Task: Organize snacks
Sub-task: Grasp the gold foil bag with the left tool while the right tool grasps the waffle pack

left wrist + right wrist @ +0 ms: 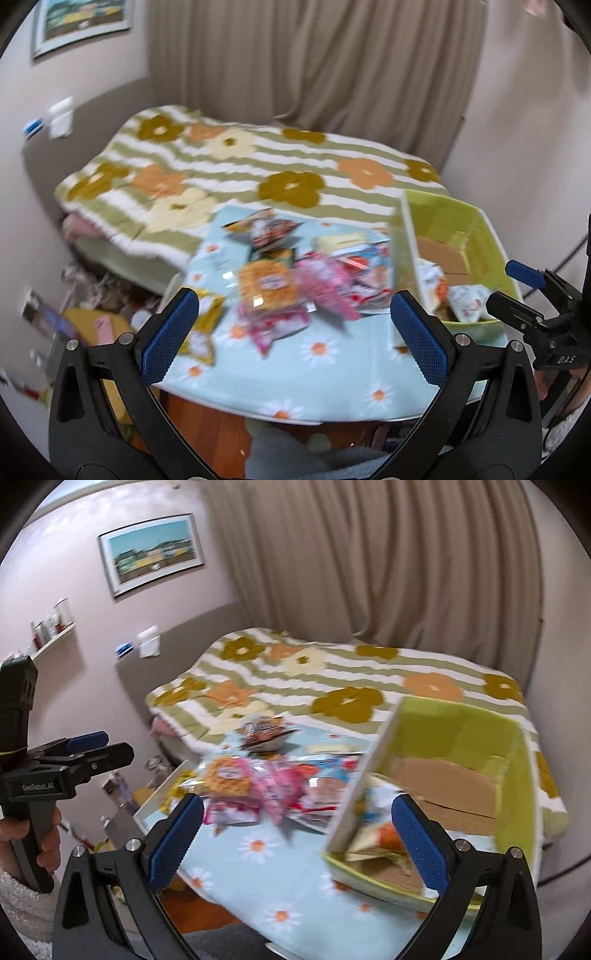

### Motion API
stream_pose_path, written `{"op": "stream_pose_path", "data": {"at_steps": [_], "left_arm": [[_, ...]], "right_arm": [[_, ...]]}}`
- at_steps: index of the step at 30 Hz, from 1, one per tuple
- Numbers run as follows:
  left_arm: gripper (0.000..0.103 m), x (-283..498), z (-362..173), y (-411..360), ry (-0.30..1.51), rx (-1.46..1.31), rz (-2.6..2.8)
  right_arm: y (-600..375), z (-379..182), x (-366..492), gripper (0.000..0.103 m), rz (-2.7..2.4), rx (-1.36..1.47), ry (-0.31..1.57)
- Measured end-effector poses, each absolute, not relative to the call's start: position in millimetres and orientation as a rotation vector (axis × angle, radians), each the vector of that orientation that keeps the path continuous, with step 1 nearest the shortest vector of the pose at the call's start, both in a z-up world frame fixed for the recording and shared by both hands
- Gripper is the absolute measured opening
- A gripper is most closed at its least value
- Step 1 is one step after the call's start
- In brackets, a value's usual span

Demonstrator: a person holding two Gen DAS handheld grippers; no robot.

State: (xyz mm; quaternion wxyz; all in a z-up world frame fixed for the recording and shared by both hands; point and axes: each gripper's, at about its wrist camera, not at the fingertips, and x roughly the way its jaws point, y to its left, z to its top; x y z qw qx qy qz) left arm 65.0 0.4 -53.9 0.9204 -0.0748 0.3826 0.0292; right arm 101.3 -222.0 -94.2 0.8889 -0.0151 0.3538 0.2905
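Both grippers hang above the near edge of the bench (332, 373), which wears a pale blue daisy cloth, and neither carries anything. The left gripper (295, 332) stands wide, its blue pads framing the heap of snack packets (295, 280) at 12 o'clock from it; the right gripper (299, 842) is just as wide, with the green box (517, 775) at 1 o'clock and the same heap at 11 o'clock. The step in hand looks like picking the next packet for the box, which already holds a few packets (373, 845) at its near end. To do it well, I judge that 1 packet should be singled out from the edge of the heap, such as the orange packet (267, 284) on top, pinched by a flat sealed edge so the contents are not crushed, and lifted clear before crossing the box's near wall. Both views are blurred, so labels cannot be read. A hand (40, 834) grips the left tool's handle at 9 o'clock in the right view, held level and aimed toward the bed (229, 166).
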Motion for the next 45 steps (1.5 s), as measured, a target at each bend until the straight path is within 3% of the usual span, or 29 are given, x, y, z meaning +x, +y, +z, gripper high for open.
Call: {"op": "stream_pose_path", "data": {"at_steps": [8, 25, 40, 42, 45], "left_arm": [[0.103, 57, -88, 69, 0.839, -0.22, 0.126], [0.102, 140, -210, 135, 1.122, -0.185, -0.068], [0.087, 178, -272, 144, 1.224, -0.112, -0.204], [0.079, 183, -279, 142, 1.243, -0.101, -0.214], [0.074, 187, -286, 143, 1.26, -0.106, -0.215]], "right_arm": [[-152, -119, 110, 0.101, 0.708, -0.02, 0.821], [-34, -211, 176, 0.101, 0.624, 0.107, 1.081], [14, -250, 215, 0.101, 0.477, -0.063, 1.078], [14, -253, 218, 0.101, 0.473, -0.063, 1.077], [15, -256, 223, 0.101, 0.476, -0.072, 1.078]]}}
